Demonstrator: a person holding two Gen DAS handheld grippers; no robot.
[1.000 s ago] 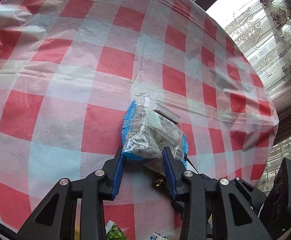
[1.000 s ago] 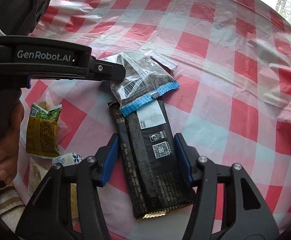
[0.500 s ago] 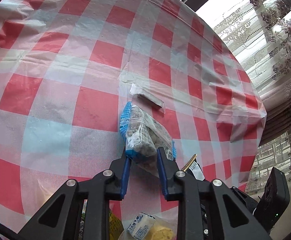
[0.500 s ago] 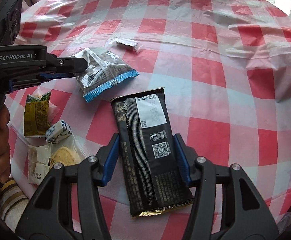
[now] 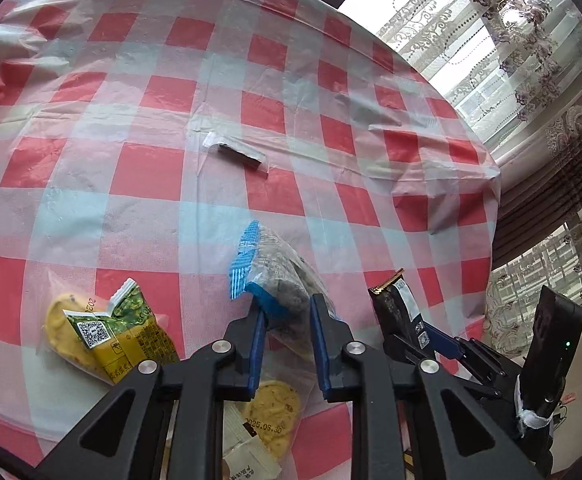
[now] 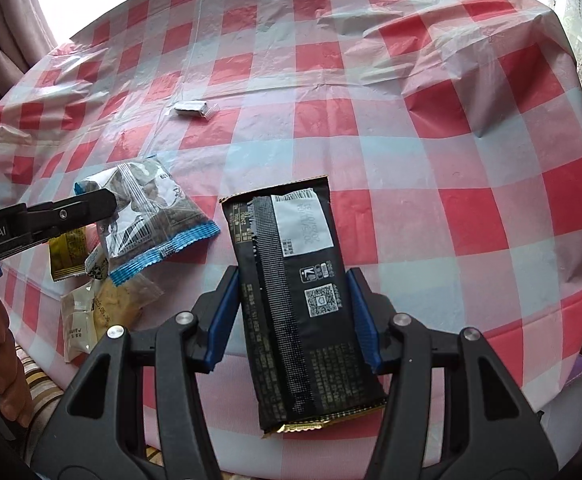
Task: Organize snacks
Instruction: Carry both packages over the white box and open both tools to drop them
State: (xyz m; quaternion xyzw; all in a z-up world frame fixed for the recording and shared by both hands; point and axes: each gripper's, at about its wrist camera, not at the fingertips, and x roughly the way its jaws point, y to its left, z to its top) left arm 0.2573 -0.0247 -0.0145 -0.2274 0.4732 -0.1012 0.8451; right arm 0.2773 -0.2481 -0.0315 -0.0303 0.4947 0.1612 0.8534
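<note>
While the left gripper (image 5: 285, 312) closes, clear packet (image 5: 275, 276) pinched, dark bits inside, perhaps seeds.

Red-and-white checked plastic tablecloth (image 5: 139, 184) covered the table, wrinkled and creased, filling most of both views, its edge drooping at the right of the left wrist frame. Lace curtain (image 5: 503, 36) with a floral pattern hung over a bright window in the upper right of the left wrist view, with a dark patterned drape (image 5: 563, 168) below it. A striped fabric (image 6: 41, 392) showed at the lower left of the right wrist view.
</note>
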